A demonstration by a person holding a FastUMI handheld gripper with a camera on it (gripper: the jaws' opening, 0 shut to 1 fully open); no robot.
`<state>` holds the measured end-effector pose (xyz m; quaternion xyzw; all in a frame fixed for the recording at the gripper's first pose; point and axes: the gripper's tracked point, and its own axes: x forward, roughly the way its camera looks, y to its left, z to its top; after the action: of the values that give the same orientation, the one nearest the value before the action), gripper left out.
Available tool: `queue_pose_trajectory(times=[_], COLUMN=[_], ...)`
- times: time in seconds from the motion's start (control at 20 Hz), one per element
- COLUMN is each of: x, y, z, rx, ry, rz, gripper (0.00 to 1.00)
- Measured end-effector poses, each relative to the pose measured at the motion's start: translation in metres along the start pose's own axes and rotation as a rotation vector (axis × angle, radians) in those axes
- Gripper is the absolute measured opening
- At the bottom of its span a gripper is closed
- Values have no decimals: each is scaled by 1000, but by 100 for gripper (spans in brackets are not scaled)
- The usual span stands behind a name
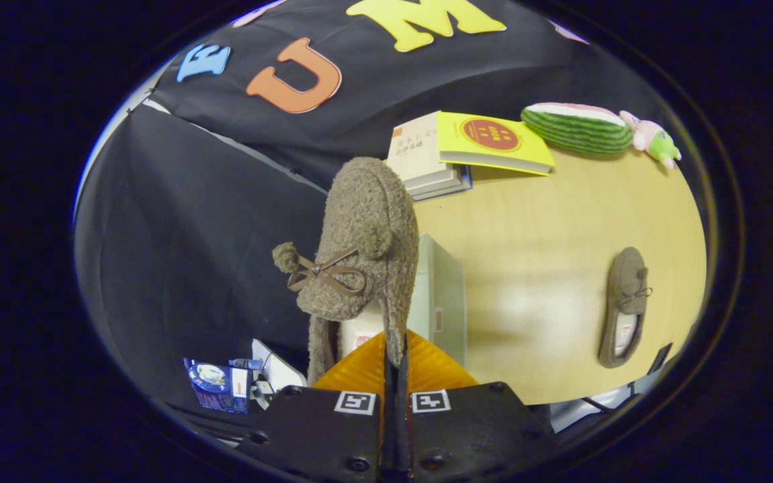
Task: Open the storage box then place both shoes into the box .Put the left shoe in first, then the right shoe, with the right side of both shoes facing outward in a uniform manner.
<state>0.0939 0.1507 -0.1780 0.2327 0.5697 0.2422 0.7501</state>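
Note:
My gripper is shut on the rim of a brown fuzzy shoe with pom-poms and a bow. The shoe hangs lifted in the air just ahead of the fingers, toe pointing away. Behind it stands the pale storage box on the wooden table. The second brown shoe lies flat on the table well to the right of the fingers, its opening toward me.
A stack of books with a yellow book on top sits beyond the box. A watermelon plush and a small pink-green toy lie further right. Small packets lie low to the left.

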Motion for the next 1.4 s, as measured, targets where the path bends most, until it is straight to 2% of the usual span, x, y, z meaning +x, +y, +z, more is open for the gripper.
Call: queue_pose_trajectory(times=[0.15,0.5,1.05,1.15,1.25,1.3,1.4], x=[37,107,158,162,162,160,155], y=[22,33,35,37,39,43,49], z=[-9,-42,-88,-89,-90,-89,-86], rx=[10,100,148,168,174,176,188], ry=[25,141,262,256,242,240,231], rz=[-20,-102,-168,-154,-133,-116,-94], gripper=[6,6,6,11,19,32,44])
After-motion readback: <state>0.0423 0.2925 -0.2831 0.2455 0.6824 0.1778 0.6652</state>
